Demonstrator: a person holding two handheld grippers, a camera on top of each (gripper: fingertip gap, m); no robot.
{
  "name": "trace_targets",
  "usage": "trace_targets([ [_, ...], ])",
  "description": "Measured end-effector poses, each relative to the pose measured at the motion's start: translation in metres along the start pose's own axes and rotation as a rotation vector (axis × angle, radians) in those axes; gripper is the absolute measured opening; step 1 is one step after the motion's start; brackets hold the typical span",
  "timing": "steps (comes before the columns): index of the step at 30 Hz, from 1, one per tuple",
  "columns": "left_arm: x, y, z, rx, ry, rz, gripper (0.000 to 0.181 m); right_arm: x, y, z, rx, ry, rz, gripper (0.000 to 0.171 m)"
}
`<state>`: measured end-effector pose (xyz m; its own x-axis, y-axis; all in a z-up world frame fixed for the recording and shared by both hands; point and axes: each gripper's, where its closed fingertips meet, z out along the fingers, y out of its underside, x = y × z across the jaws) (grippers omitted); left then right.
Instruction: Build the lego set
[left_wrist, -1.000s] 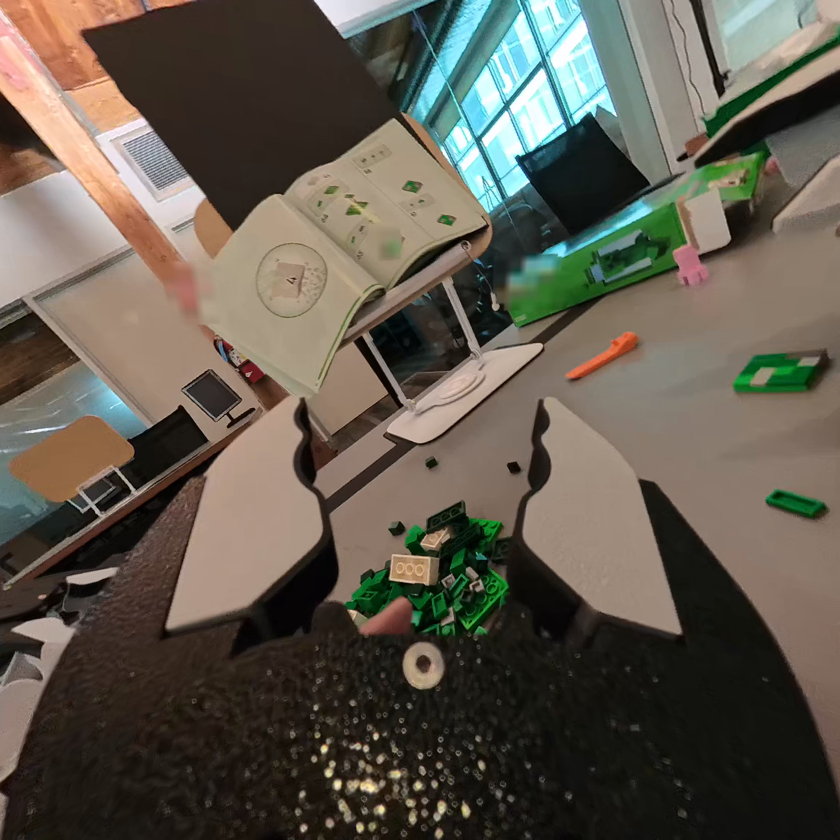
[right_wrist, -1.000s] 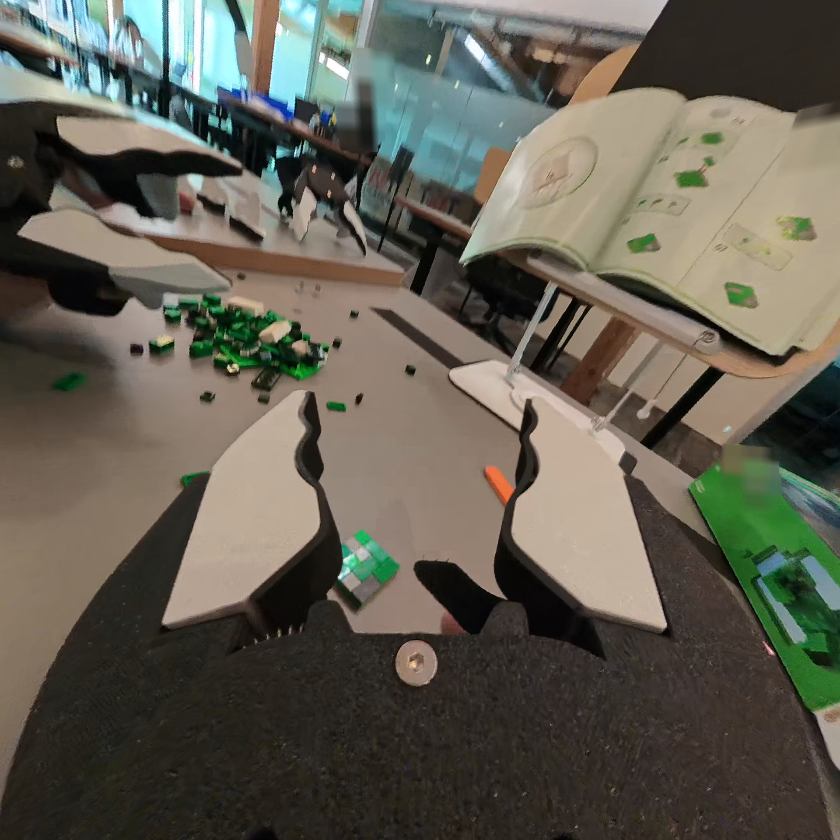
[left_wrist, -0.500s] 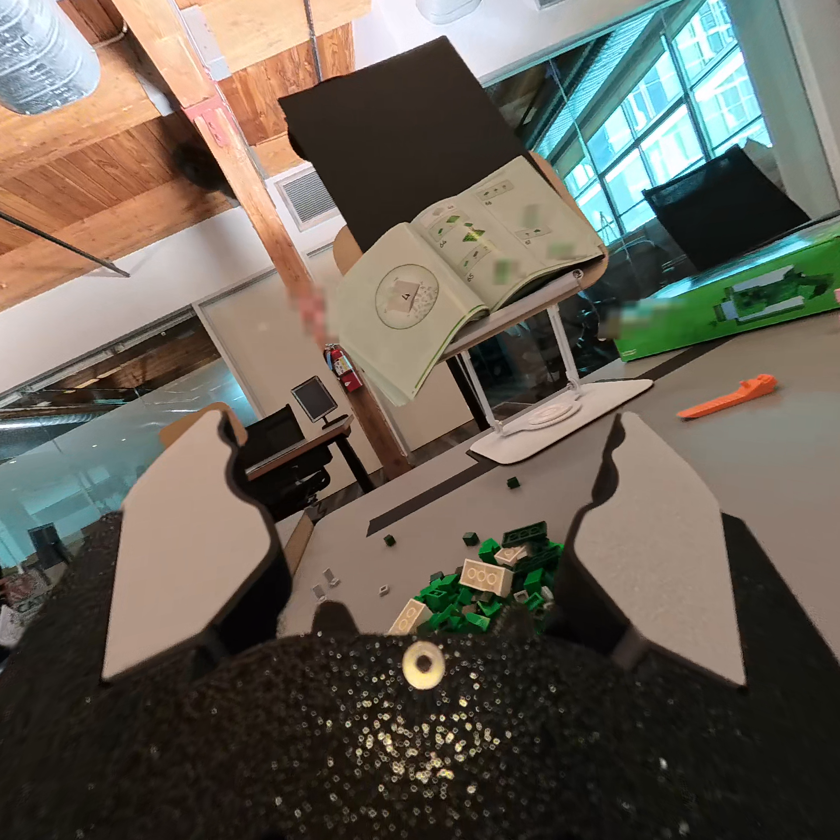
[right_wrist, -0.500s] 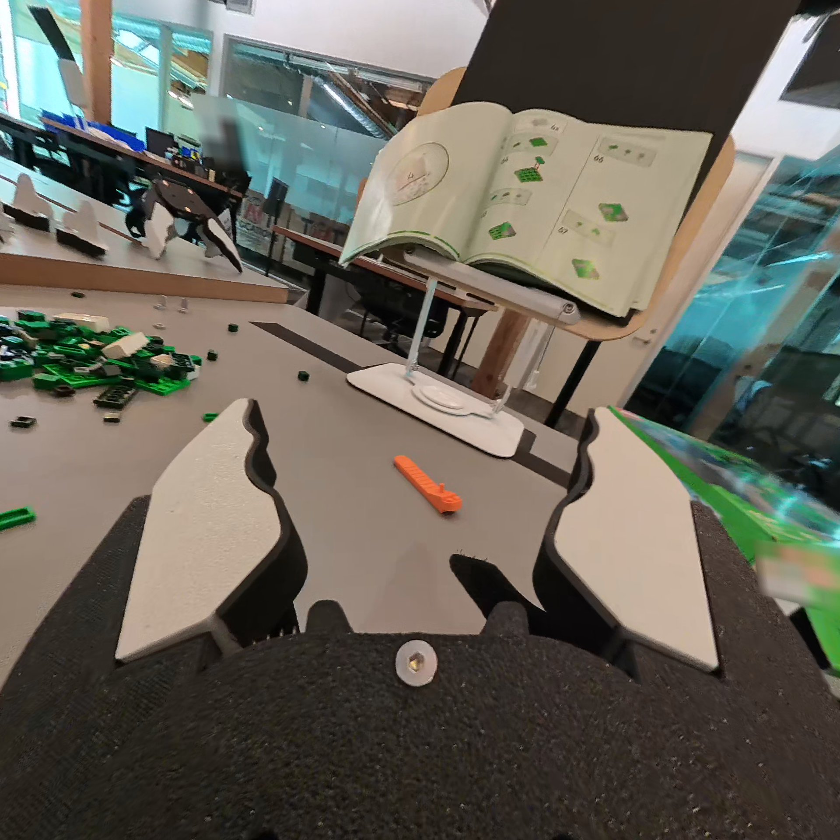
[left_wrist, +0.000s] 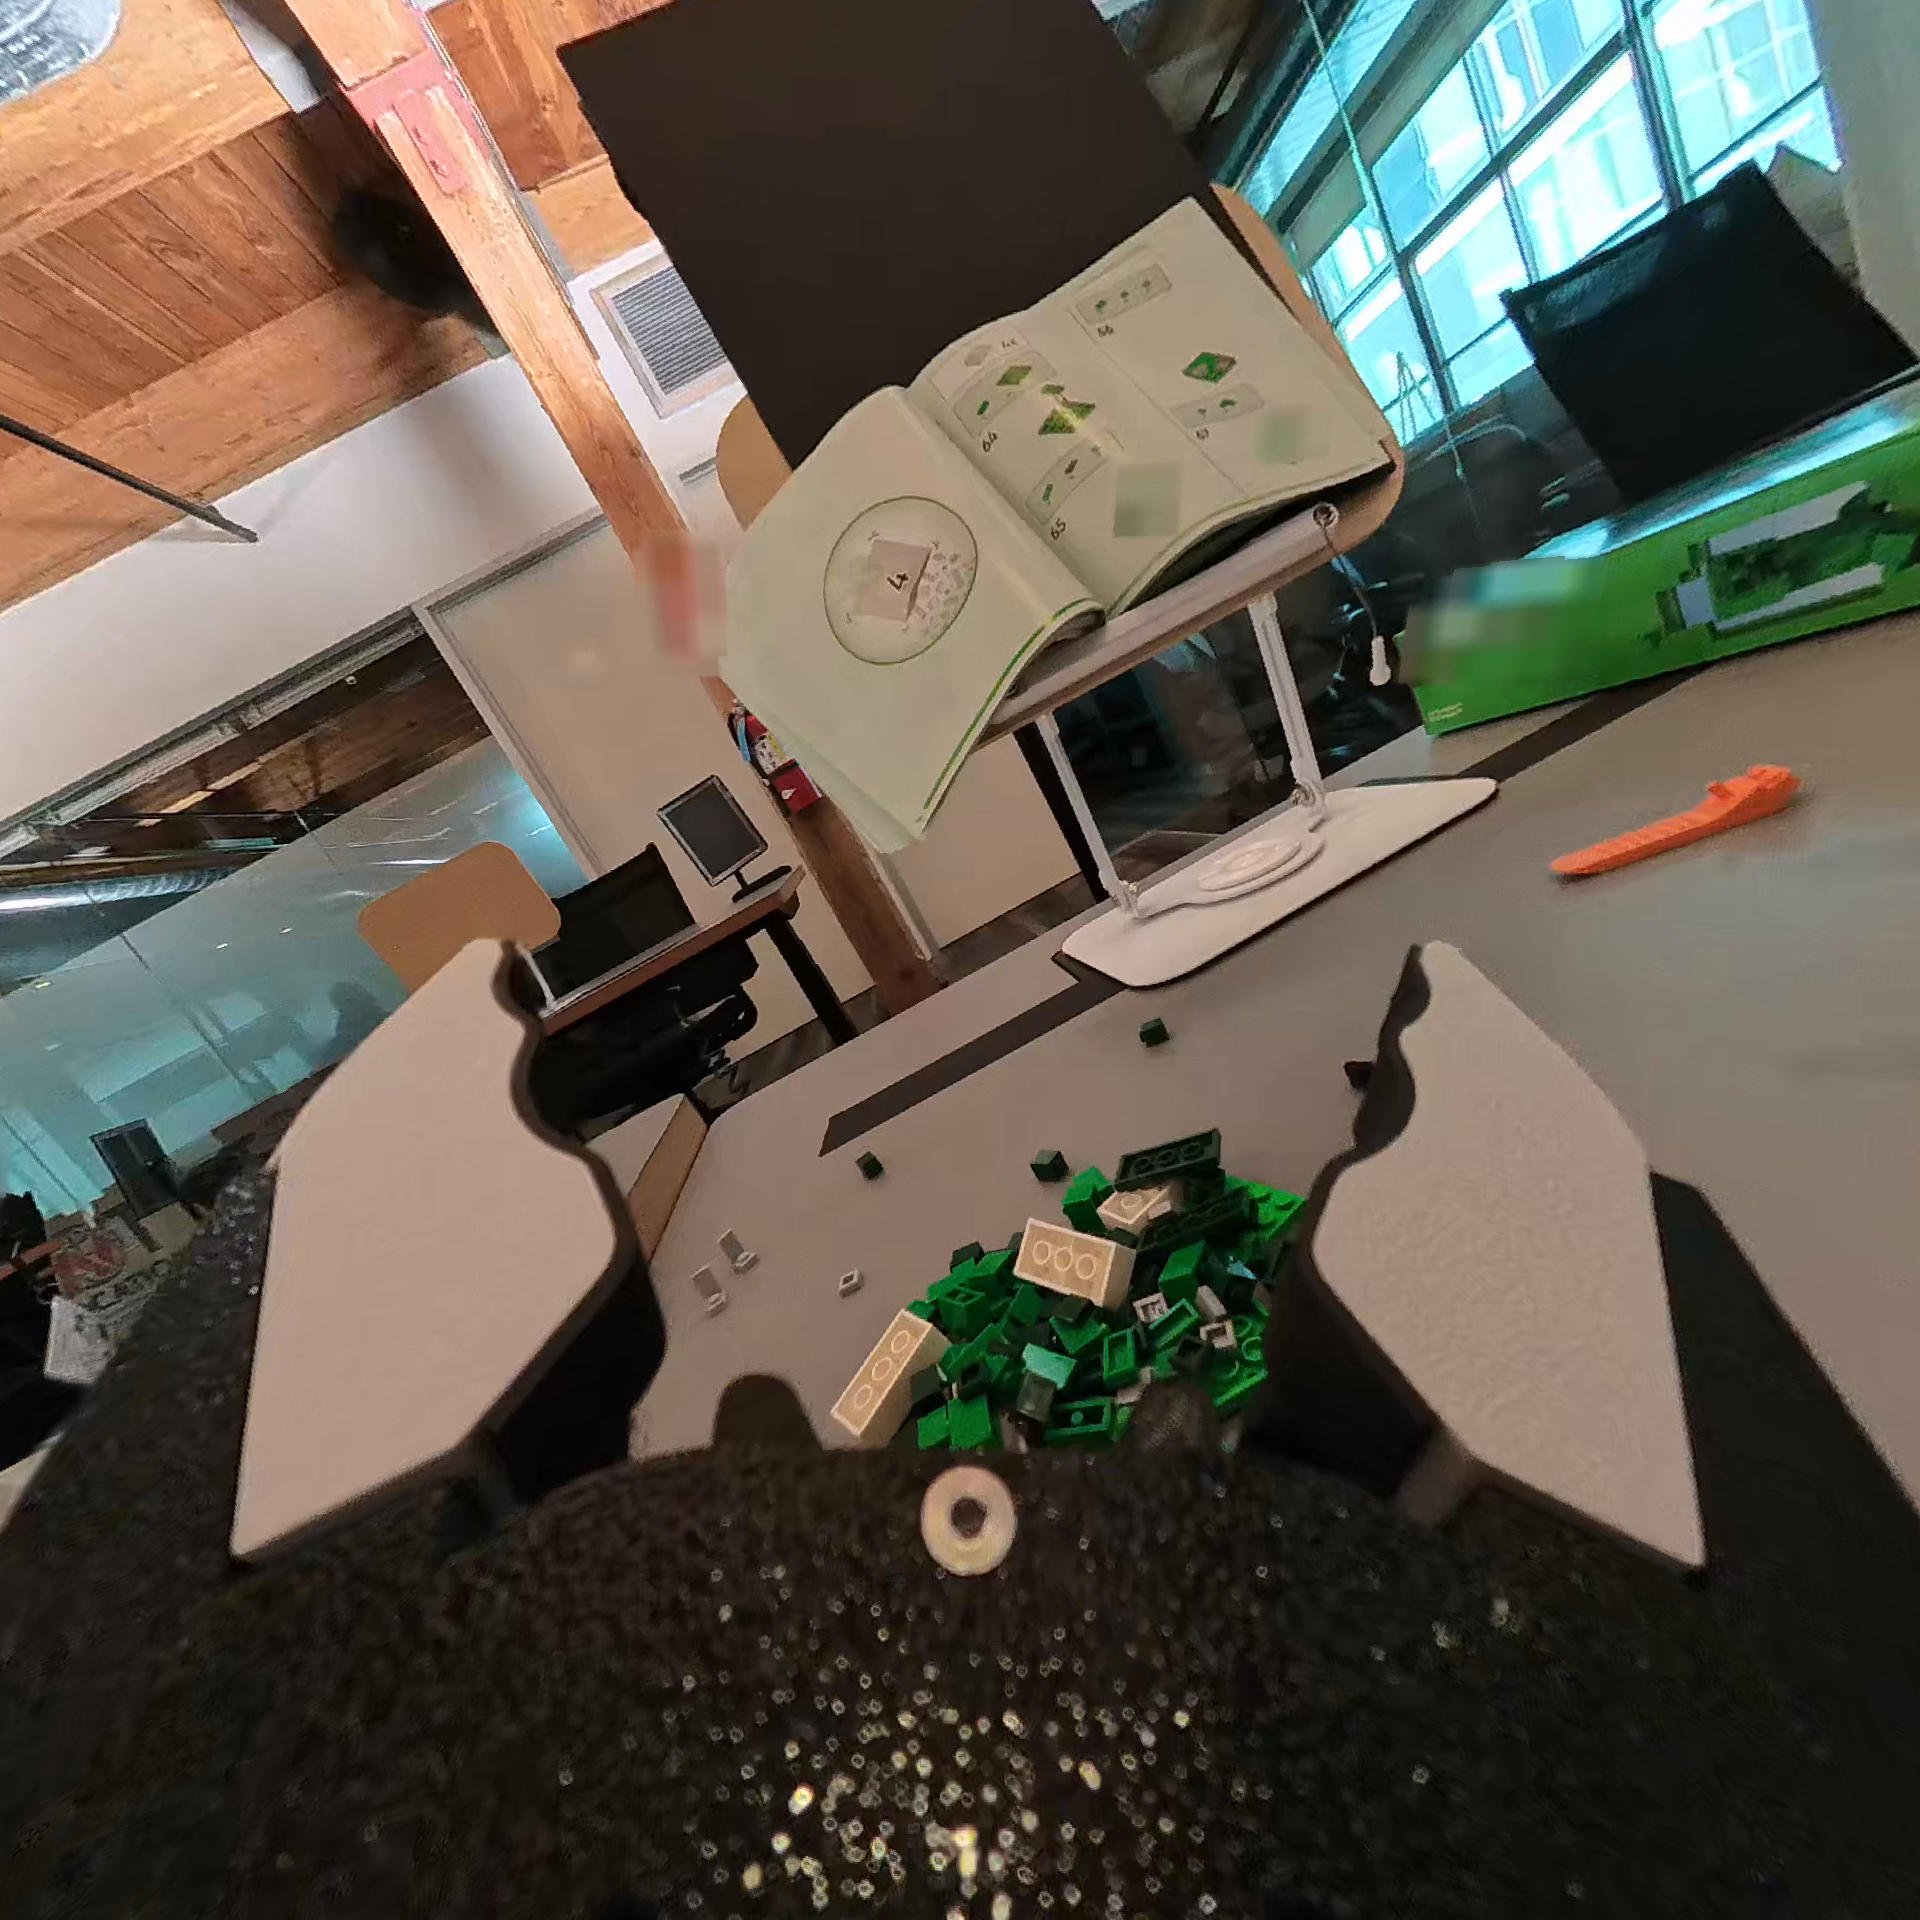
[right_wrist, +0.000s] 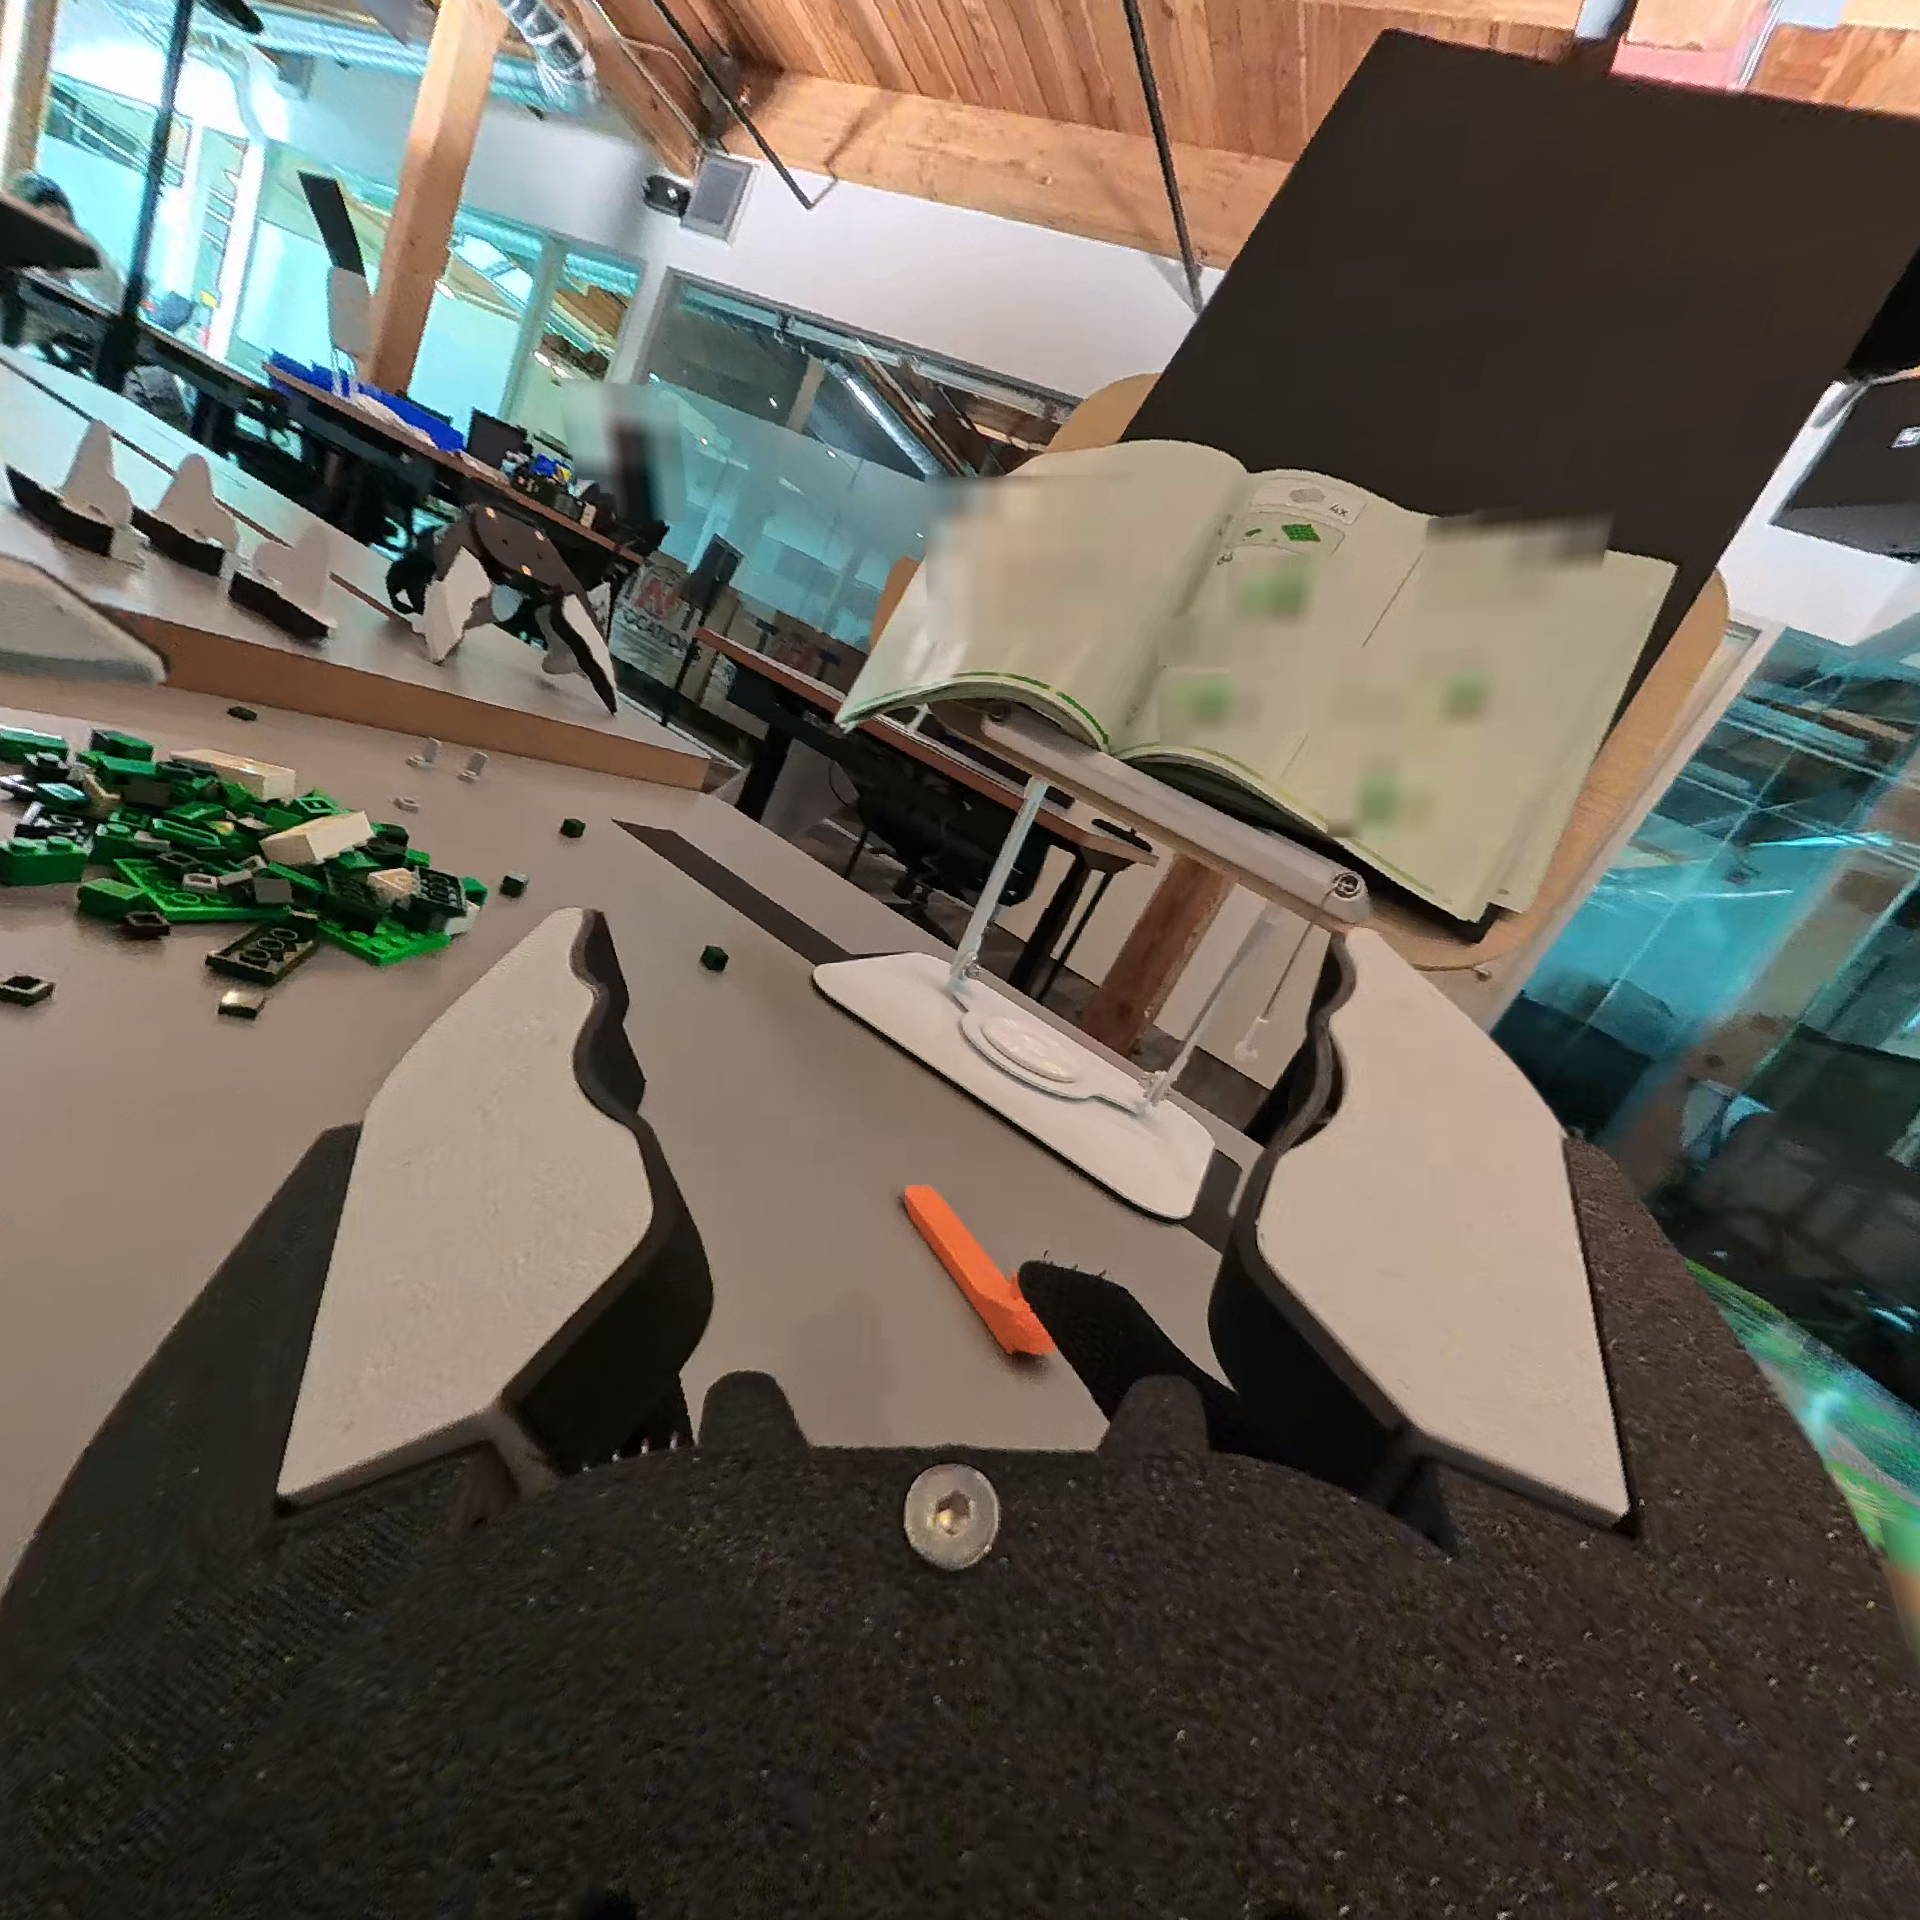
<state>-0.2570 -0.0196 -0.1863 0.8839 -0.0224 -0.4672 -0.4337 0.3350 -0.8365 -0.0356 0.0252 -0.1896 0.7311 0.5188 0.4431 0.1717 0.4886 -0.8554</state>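
Left hand-held gripper (left_wrist: 961, 1049), jaws wide apart and empty, poised above the loose heap of green, dark-green and white plastic bricks (left_wrist: 1081, 1309) on the grey counter (left_wrist: 1662, 1018). Right hand-held gripper (right_wrist: 966, 997), jaws likewise apart and empty, aimed over the flat orange plastic brick-separator tool (right_wrist: 971, 1283) lying on the counter, with the same heap (right_wrist: 208, 862) well off to its left. A pale-green open instruction booklet (left_wrist: 1049, 499) rests on a white-based reading stand (left_wrist: 1278, 873); a green cardboard set box (left_wrist: 1714, 592) lies beyond. No assembled part shows in either view. Judged from this, most bricks remain unsorted and unjoined, and no brick is yet picked up.
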Motion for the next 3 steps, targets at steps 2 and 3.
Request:
trace_targets([
  [2, -0.0003, 0.0023, 0.0008, -0.014, -0.007, 0.016, 0.146, 0.0009, -0.0002, 0.0005, 0.010, -0.007, 0.009, 0.121],
  [3, 0.0003, 0.0035, 0.0012, -0.021, -0.005, 0.021, 0.146, 0.0017, -0.0004, 0.0003, 0.014, -0.007, 0.012, 0.121],
])
